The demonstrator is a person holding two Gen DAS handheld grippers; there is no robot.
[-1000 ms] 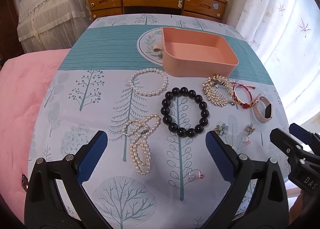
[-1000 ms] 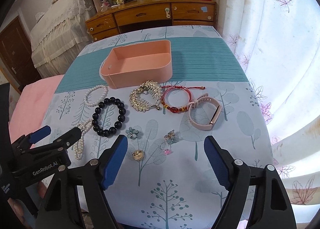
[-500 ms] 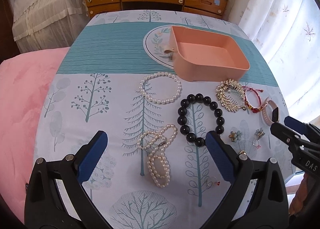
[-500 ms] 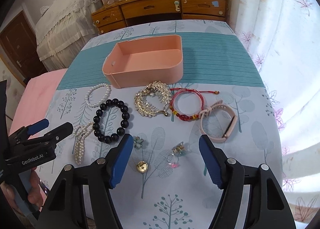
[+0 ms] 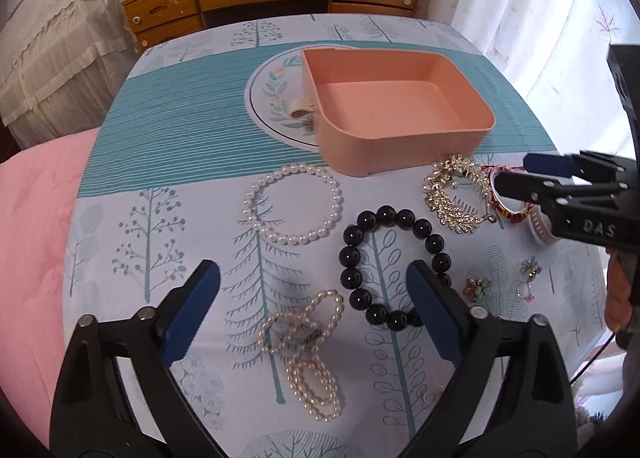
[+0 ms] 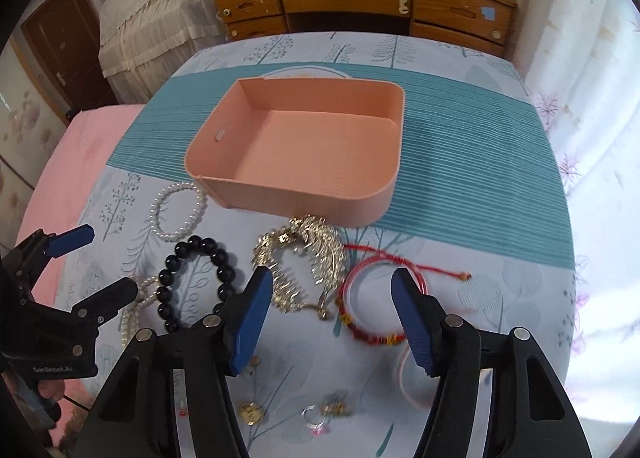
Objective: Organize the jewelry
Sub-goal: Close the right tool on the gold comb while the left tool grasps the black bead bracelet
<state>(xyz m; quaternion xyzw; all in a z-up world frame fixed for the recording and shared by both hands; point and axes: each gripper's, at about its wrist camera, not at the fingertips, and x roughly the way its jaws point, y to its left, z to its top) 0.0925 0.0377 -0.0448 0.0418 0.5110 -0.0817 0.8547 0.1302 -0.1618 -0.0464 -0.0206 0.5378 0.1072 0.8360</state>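
I hold both grippers over a tree-print tablecloth (image 5: 160, 218) strewn with jewelry, nothing yet stowed: the pink tray (image 6: 296, 194) sits bare at twelve o'clock in the right wrist view, its open top turned up to take whatever I drop in. My right gripper (image 6: 332, 314) stands wide and holds nothing, its blue pads straddling the gap between the gold leaf hair comb (image 6: 300, 266) at eleven o'clock and the red cord bracelet (image 6: 376, 298) at one o'clock; I judge one of these two the likely first pick, being just in front of the tray's near wall. My left gripper (image 5: 312, 310) is likewise spread wide and empty, poised above the tangled pearl strand (image 5: 308, 342), with the black bead bracelet (image 5: 392, 266) at one o'clock, its near beads hidden behind the right pad, and the round pearl bracelet (image 5: 292, 210) at twelve. Small pieces, a flower brooch (image 5: 476, 288) and a ring with a pink charm (image 5: 524, 292), lie at the cloth's right edge, near the pale pink watch band (image 6: 408, 378), which is blurred. The pieces lie mostly apart, so each can be lifted singly.
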